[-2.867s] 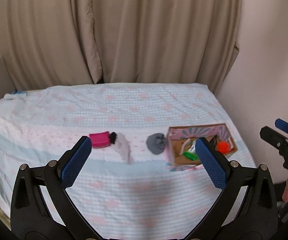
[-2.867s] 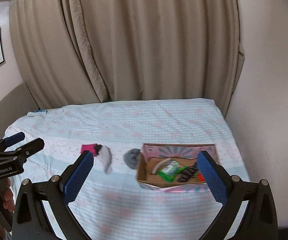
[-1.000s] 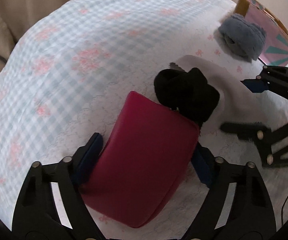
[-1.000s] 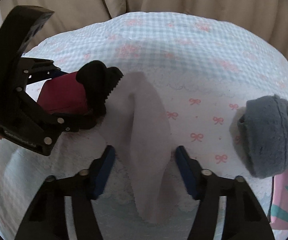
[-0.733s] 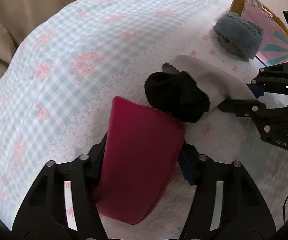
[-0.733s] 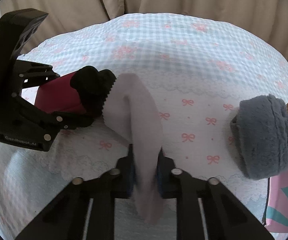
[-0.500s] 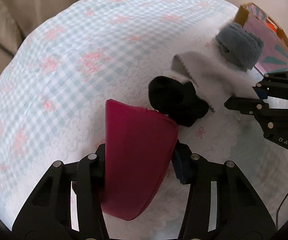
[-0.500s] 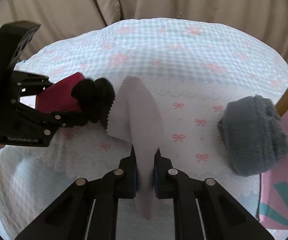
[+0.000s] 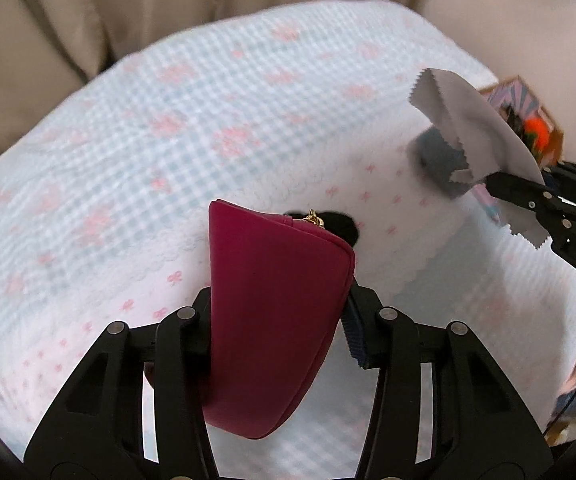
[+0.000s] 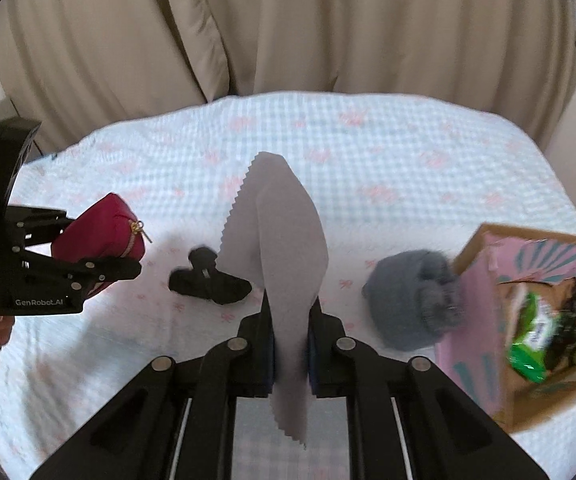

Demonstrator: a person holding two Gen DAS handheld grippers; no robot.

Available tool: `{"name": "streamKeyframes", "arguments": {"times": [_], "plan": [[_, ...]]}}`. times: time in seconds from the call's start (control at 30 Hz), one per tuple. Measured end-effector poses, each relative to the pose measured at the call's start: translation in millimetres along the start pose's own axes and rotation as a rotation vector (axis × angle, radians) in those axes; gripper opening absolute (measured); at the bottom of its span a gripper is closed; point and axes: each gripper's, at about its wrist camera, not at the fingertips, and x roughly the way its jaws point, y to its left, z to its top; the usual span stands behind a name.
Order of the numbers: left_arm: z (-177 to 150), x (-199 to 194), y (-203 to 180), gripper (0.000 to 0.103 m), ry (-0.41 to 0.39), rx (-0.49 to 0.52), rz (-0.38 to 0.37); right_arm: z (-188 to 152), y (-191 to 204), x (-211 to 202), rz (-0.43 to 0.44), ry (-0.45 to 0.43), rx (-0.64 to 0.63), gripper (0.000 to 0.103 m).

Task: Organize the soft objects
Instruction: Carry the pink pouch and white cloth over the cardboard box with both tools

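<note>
The left claw is clamped on a magenta zip pouch, holding it up off the bed with its gold zipper pull at the far end. The right claw is pinched tight on a pale grey cloth with pinked edges, which rises in a loose fold between its fingers and hangs a little below them. On the checked bedspread, between the two claws, lies a small black fabric piece. To the right, a fuzzy grey bundle sits just beside a pink cardboard box, seemingly touching its wall. Inside the box are a green packet, something dark and something orange. Beige curtains hang behind the bed.
</note>
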Motion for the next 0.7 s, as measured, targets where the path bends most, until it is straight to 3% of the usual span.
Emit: {"name": "streamKeyframes", "arguments": {"times": [0.23,0.43,0.7], "plan": [[15.2,-84.6,-20.2,0.043,-0.076,-0.070,0.038,22.2,-4.9,-78.0,-0.012,-0.054,0.027,0.011],[26.5,-147.2,-68.2,0.043,-0.151,-0.122,0.043,29.6,-30.8,-143.3,-0.010,-0.091,0.065,0.011],[46.2,-168.5,-165.5,0.043,-0.161,-0.179,0.001,23.0,-97.7,-203.0,0.000,-0.092,0.090,0.011]]}}
